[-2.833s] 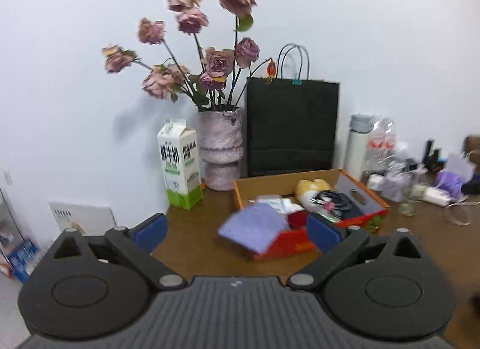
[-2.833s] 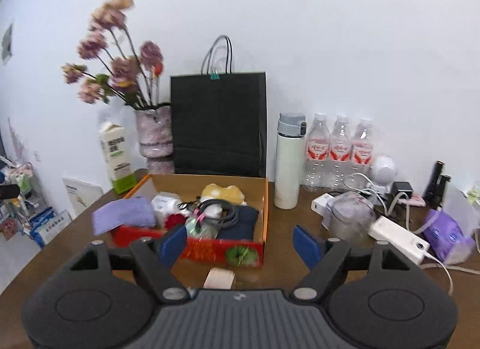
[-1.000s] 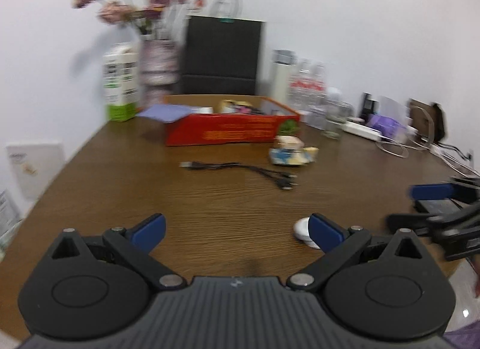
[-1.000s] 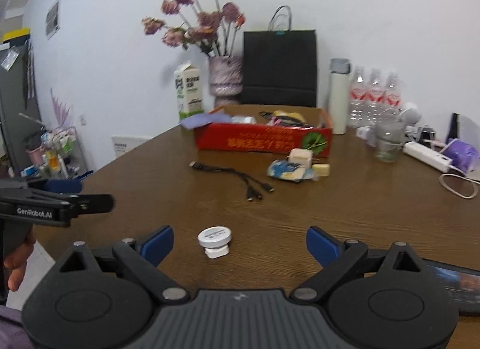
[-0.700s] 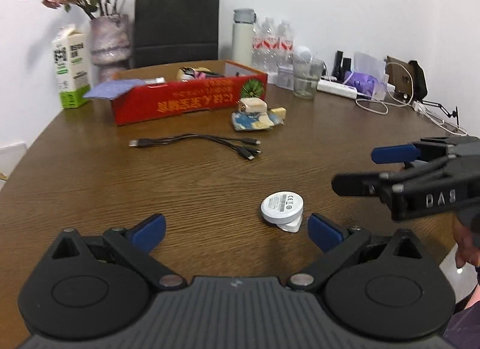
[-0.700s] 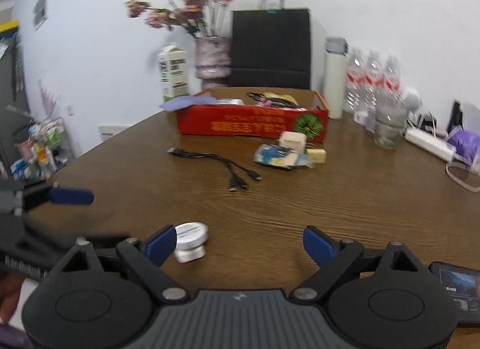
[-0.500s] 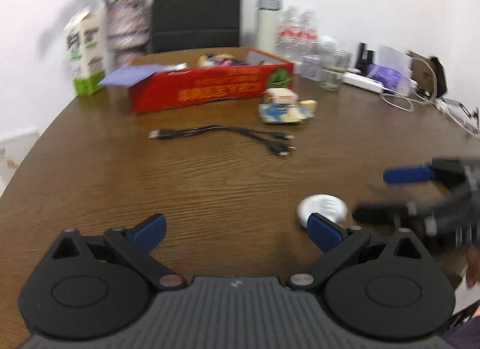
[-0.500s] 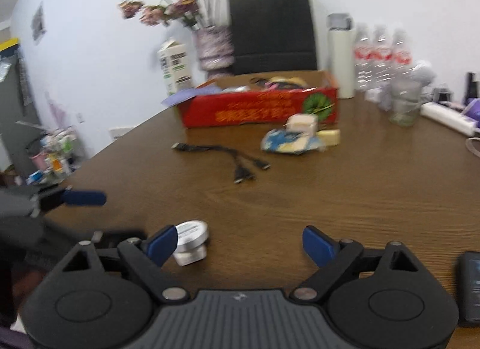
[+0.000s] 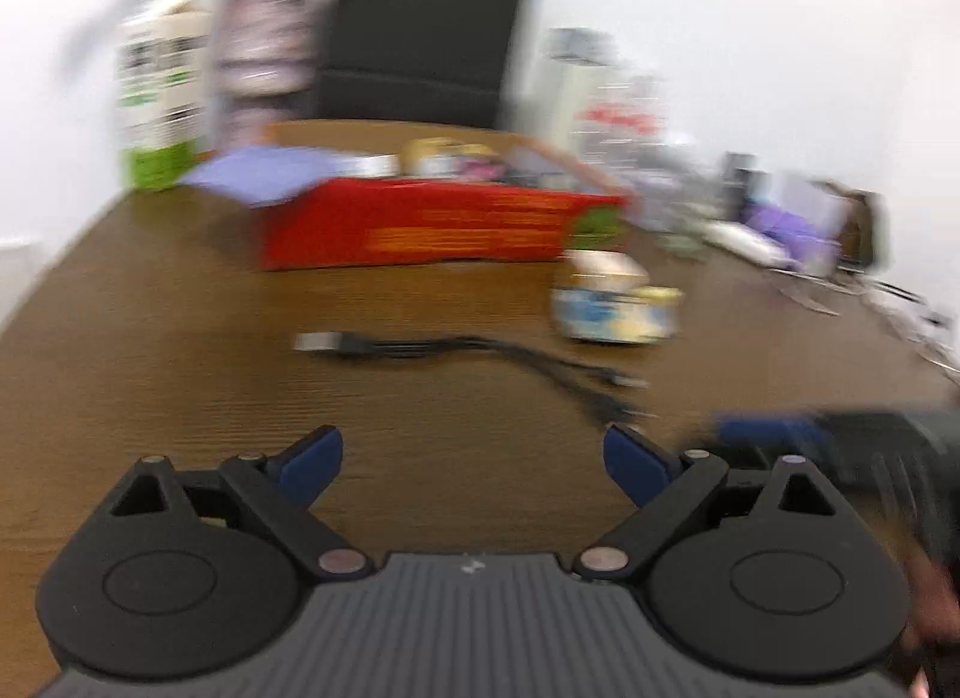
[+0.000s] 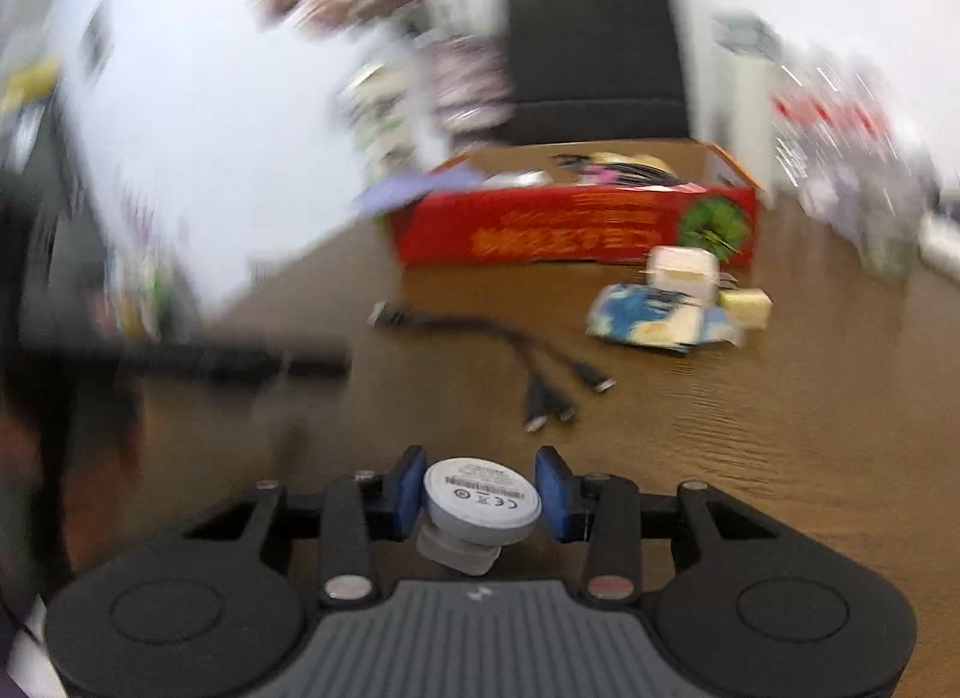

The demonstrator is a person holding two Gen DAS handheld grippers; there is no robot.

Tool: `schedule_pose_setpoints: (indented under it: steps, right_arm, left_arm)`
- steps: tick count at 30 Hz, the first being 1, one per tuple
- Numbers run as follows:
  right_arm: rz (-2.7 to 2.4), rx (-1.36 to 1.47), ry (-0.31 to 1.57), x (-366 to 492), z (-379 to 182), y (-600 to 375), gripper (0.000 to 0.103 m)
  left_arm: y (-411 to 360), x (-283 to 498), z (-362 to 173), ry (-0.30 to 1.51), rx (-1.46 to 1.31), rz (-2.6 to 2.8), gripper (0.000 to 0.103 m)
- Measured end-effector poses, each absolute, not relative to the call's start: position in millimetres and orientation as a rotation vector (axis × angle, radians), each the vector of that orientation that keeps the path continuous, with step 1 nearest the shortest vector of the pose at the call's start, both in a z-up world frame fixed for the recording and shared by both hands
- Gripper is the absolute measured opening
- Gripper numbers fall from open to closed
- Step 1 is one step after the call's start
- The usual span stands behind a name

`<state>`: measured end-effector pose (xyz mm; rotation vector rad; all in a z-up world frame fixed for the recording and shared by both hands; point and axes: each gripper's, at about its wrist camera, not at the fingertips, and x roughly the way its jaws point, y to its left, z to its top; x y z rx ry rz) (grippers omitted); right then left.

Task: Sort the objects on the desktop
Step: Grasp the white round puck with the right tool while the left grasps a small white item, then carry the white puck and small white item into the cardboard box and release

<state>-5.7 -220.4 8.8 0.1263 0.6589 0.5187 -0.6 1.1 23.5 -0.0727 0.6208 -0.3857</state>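
Note:
A white round charger puck sits between the blue pads of my right gripper. Its jaws are closing and both pads touch the puck's rim. My left gripper is wide, closing slightly, with only bare wood between its fingers. A black multi-head cable lies ahead of it, also in the right wrist view. Beyond stands the red cardboard box holding several items. The right gripper shows as a dark blur at the left wrist view's right edge.
A blue snack packet with small boxes lies in front of the red box. A milk carton, a vase, a black paper bag, a flask and bottles line the wall. The brown table spreads around.
The right jaws have closed in from wide apart onto the white puck. Both grippers have moved forward and lower over the table; the puck has left the left wrist view.

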Motion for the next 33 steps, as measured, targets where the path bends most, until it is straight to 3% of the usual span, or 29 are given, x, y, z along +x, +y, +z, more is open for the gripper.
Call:
schedule_pose_setpoints:
  steps: [3, 7, 9, 11, 12, 14, 16, 20, 33]
  right_arm:
    - [0.529, 0.447, 0.709, 23, 7, -262, 0.038]
    - [0.561, 0.601, 0.745, 40, 4, -274, 0.038]
    - [0.597, 0.634, 0.764, 43, 2, -269, 0.038]
    - [0.616, 0.626, 0.768, 43, 3, -260, 0.038]
    - [0.620, 0.625, 0.772, 43, 3, -258, 0.038]
    - [0.632, 0.638, 0.784, 43, 2, -257, 0.038]
    - [0.628, 0.655, 0.786, 43, 0, -259, 0.038]
    - [0.580, 0.657, 0.772, 43, -1, -265, 0.038]
    - [0.239, 0.130, 0.652, 0, 36, -269, 0.038]
  left_arm:
    - [-26, -18, 25, 0.550, 0.013, -0.523, 0.096]
    - [-58, -25, 29, 0.475, 0.119, -0.620, 0.089]
    - [-65, -19, 29, 0.488, 0.126, -0.631, 0.071]
    - [-64, -11, 26, 0.519, 0.102, -0.620, 0.043]
    - [-61, -7, 24, 0.540, 0.078, -0.627, 0.040]
    - [-56, -3, 20, 0.568, 0.025, -0.678, 0.022]
    - [-56, -7, 18, 0.558, 0.034, -0.688, 0.014]
    - [-52, -14, 19, 0.538, 0.046, -0.633, 0.013]
    - [19, -16, 54, 0.596, -0.001, -0.247, 0.013]
